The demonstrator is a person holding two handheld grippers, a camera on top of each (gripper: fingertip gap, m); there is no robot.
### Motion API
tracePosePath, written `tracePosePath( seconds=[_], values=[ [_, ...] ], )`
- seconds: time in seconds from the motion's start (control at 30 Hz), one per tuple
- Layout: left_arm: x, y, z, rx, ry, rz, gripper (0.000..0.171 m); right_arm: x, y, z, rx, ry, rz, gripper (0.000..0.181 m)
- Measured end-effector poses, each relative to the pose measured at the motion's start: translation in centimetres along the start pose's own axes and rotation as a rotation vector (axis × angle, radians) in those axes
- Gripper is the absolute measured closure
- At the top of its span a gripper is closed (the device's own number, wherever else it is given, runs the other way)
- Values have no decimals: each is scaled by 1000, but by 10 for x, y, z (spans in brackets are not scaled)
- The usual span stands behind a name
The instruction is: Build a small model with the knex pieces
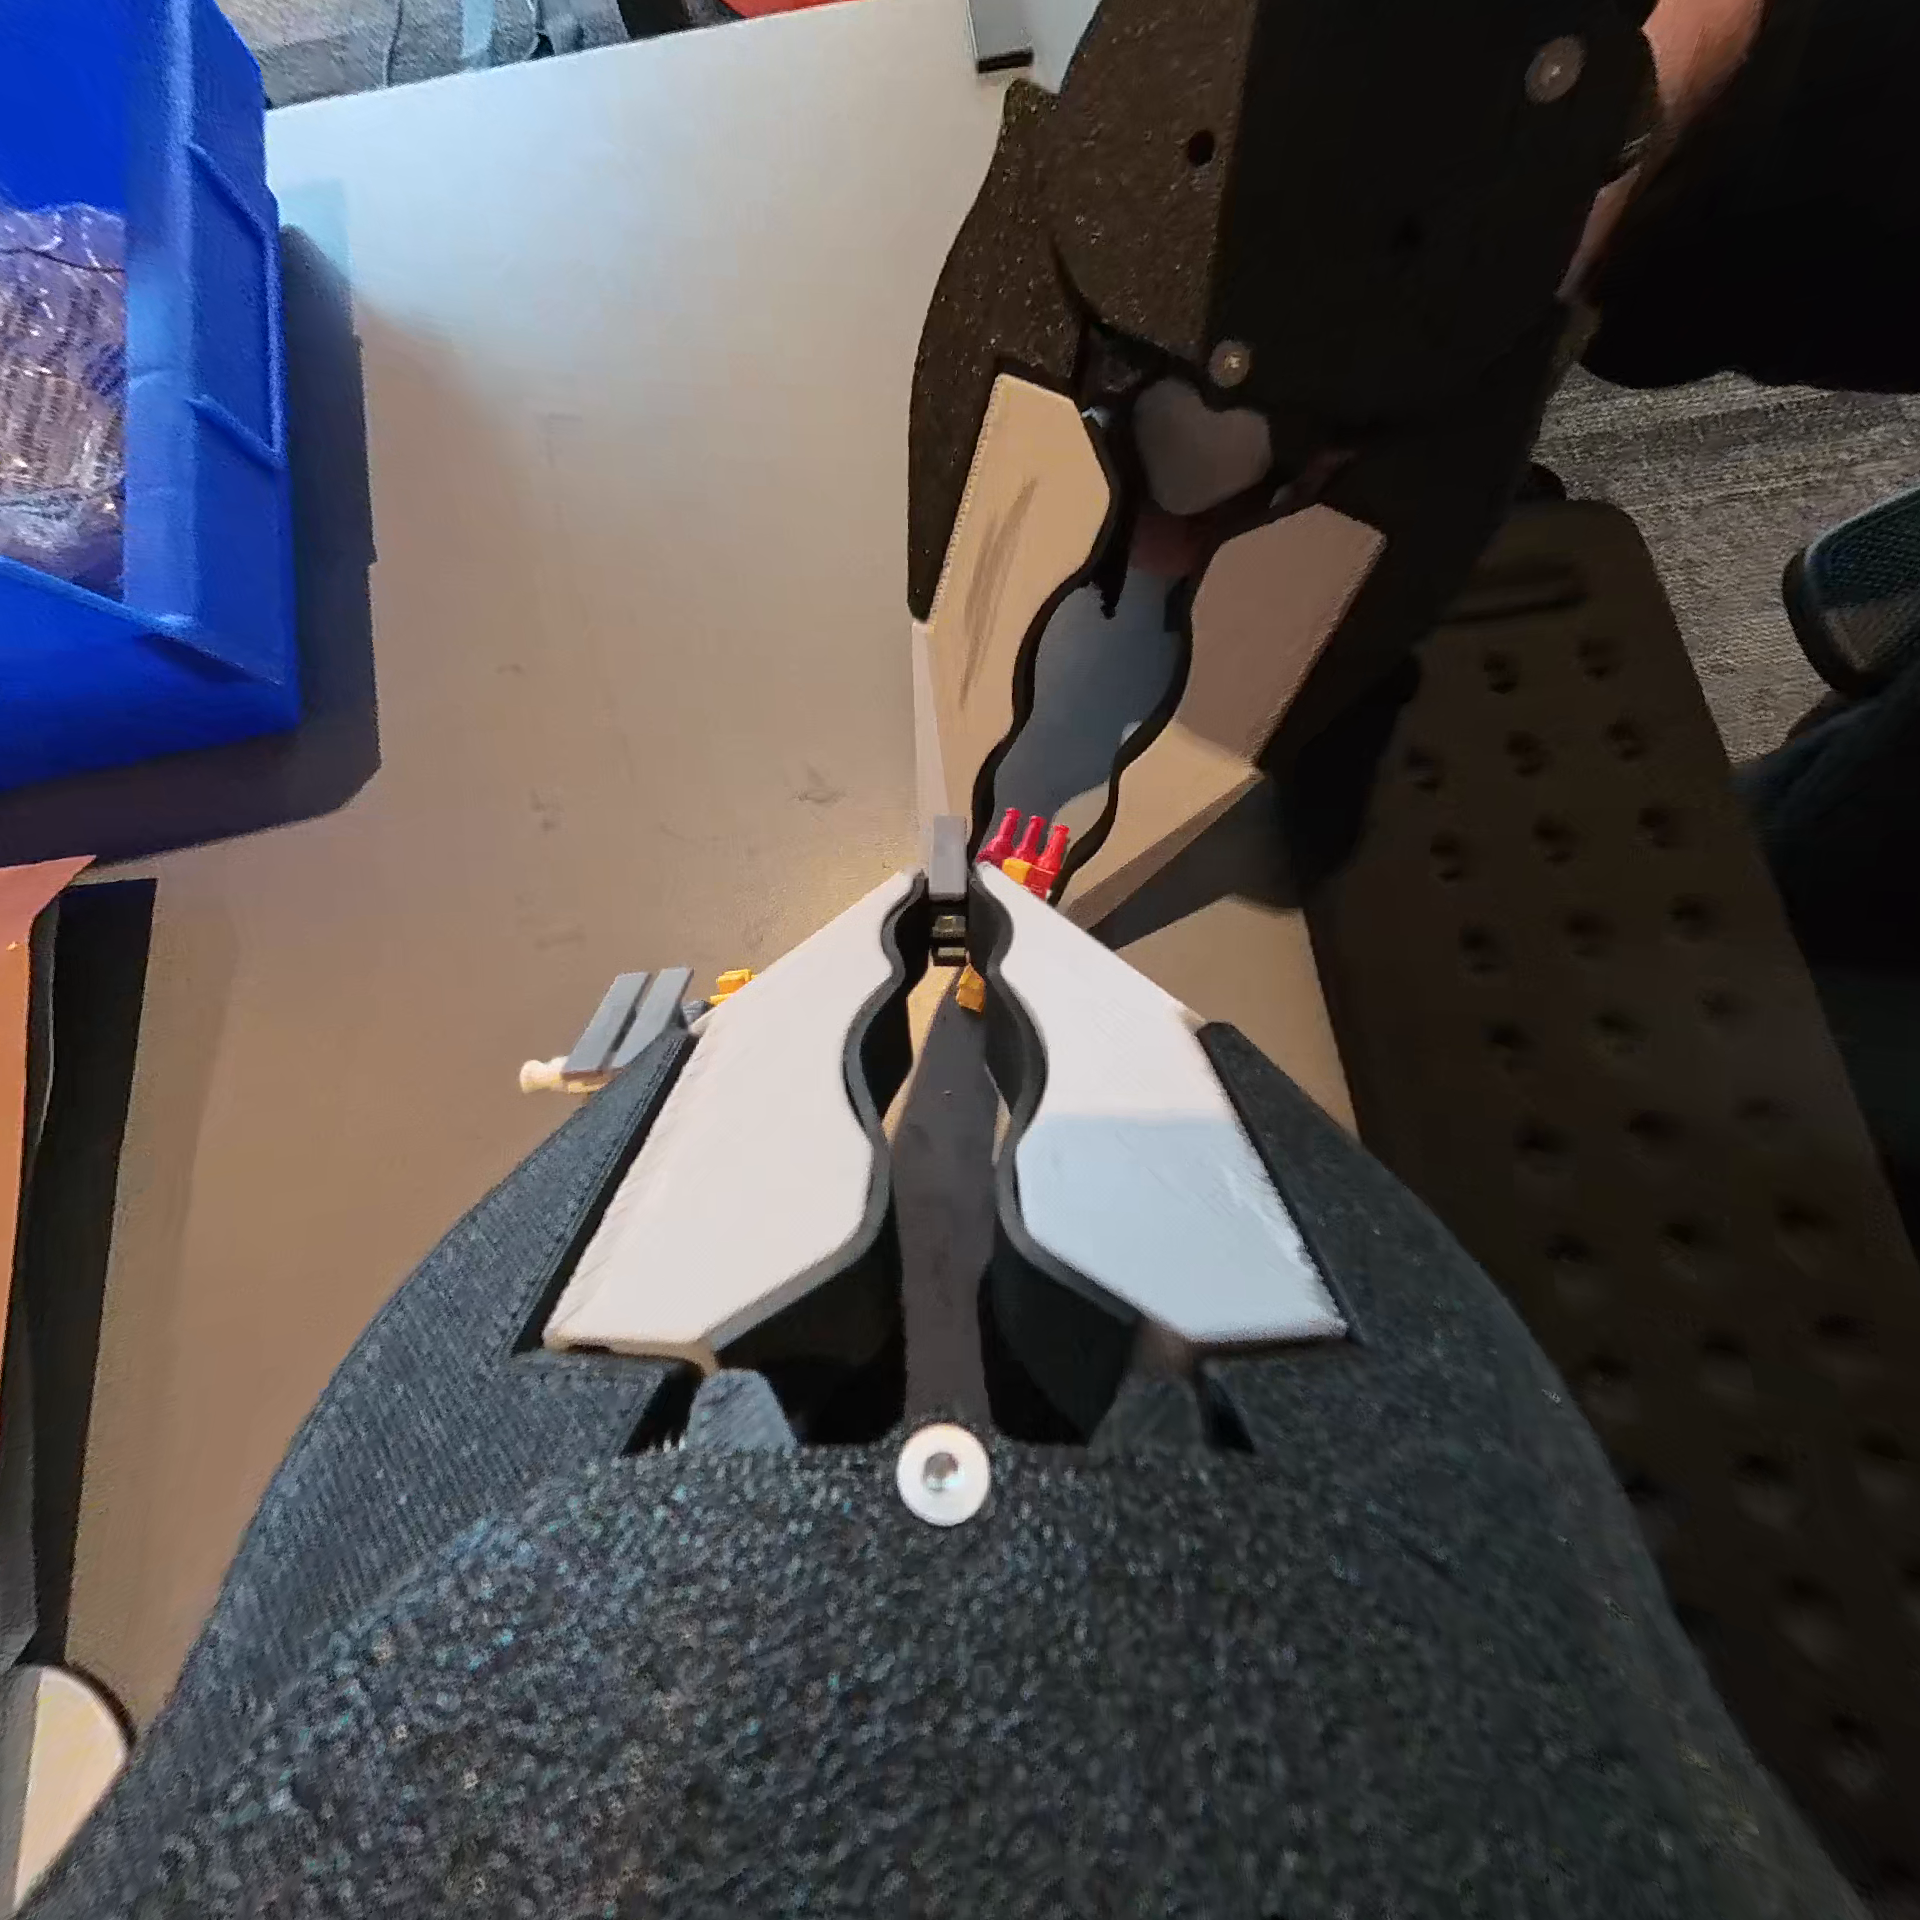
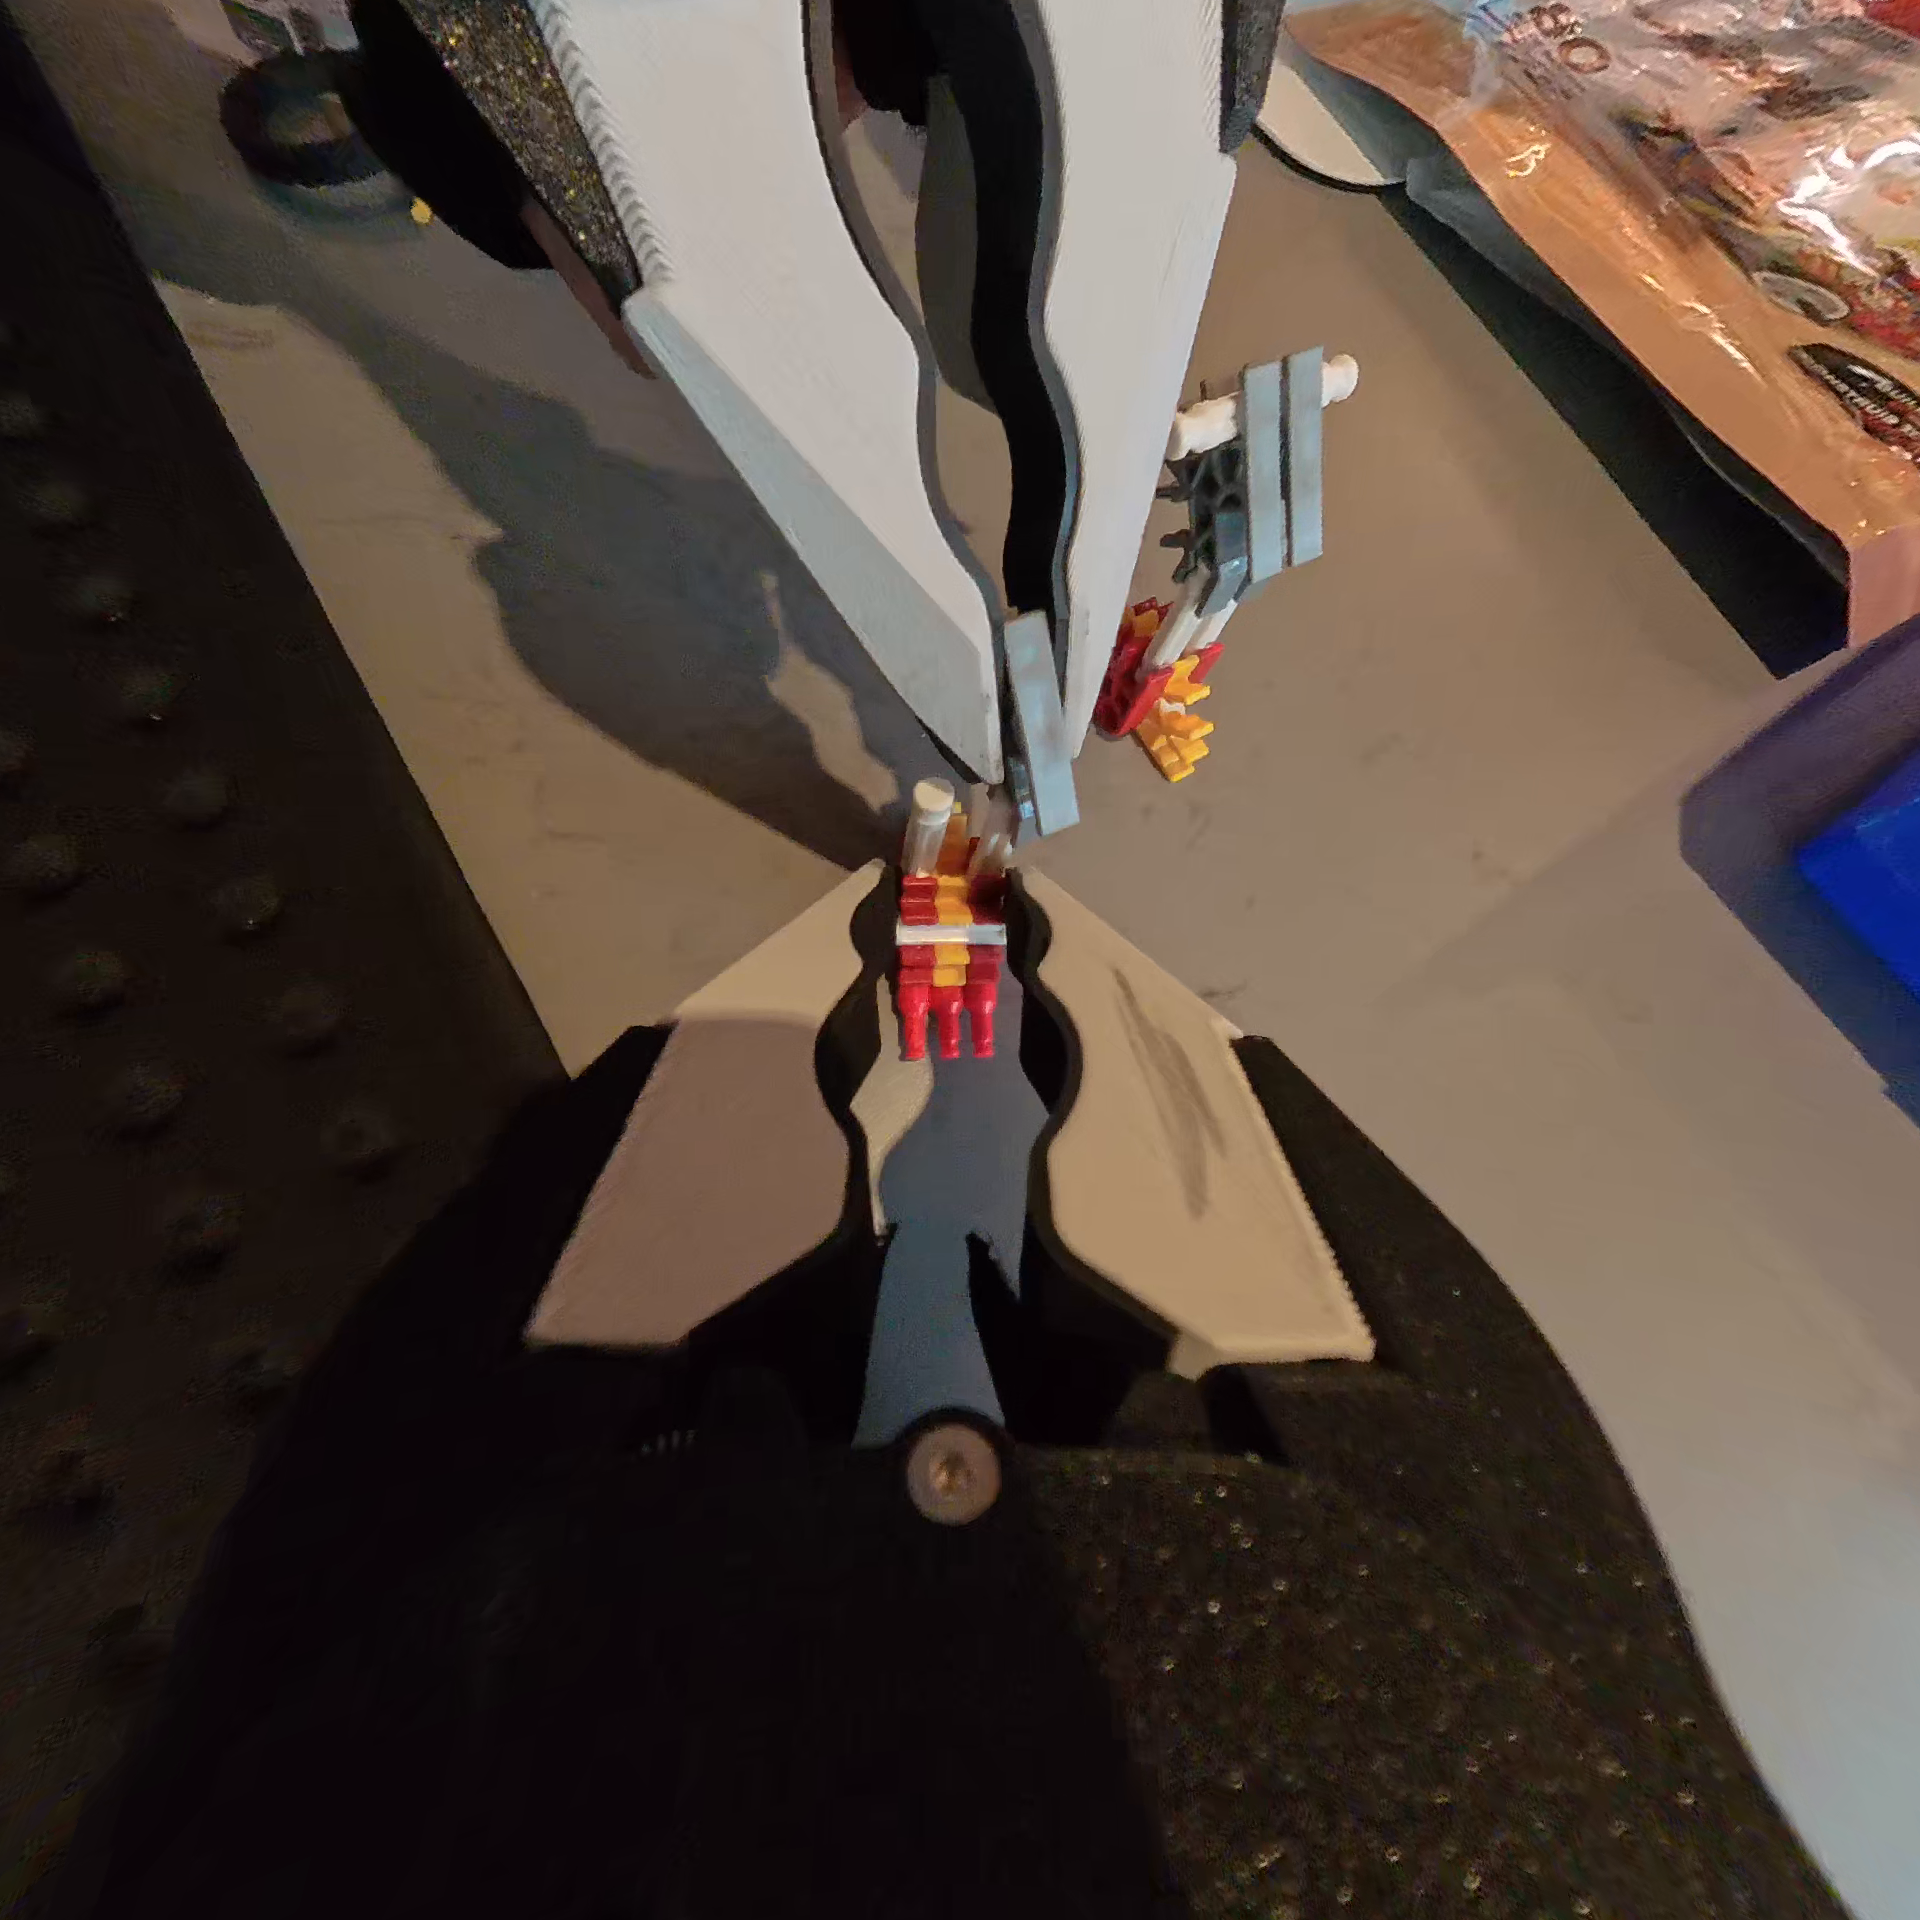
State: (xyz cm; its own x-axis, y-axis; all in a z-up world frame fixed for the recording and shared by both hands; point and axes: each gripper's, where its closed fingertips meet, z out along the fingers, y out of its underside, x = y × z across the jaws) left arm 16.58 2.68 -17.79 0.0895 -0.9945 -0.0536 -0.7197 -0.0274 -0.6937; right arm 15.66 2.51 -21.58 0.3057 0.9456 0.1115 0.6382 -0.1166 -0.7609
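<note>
My right gripper [image 2: 951, 894] is shut on a small red, yellow and white construction-toy cluster [image 2: 951, 956] just above the pale table [image 2: 1403, 987]. My left gripper [image 1: 948, 894] is shut on a flat grey piece [image 1: 948, 868] that meets the cluster's white rods [image 2: 930, 831]. The two grippers face each other tip to tip. In the right wrist view the left gripper [image 2: 1029, 769] comes down from above with the grey piece [image 2: 1039, 727]. In the left wrist view the right gripper [image 1: 1023, 862] holds the red pegs [image 1: 1029, 844].
A second toy part, with paired grey pieces [image 2: 1283, 468], a black connector [image 2: 1210, 499] and red and yellow connectors [image 2: 1153, 686], sits beside the left finger. A blue bin [image 1: 156, 416], a bag of parts [image 2: 1662, 208], a tape roll [image 2: 301, 125] and a black perforated mat [image 1: 1558, 1039] surround the table. Less than 4 cm separates the two grippers' tips.
</note>
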Motion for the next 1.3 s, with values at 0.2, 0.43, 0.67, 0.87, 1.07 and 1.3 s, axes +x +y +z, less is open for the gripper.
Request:
tracePosePath(
  seconds=[0.2,0.43,0.67,0.87,1.07,1.3],
  values=[
    [1,1,0,-20,48,57,166,-1,0,1,3,-56,-11,162],
    [1,2,0,-97,109,192,166,-2,0,1,2,-104,-8,162],
    [2,3,0,-142,162,214,166,-3,0,1,3,-116,-17,162],
    [3,2,1,-114,144,204,166,-4,-7,-7,72,-115,24,163],
    [1,1,2,-117,131,202,166,-2,-11,-19,132,-104,78,169],
    [-3,1,3,-123,107,201,166,-1,-14,-25,158,-84,98,171]
  ],
)
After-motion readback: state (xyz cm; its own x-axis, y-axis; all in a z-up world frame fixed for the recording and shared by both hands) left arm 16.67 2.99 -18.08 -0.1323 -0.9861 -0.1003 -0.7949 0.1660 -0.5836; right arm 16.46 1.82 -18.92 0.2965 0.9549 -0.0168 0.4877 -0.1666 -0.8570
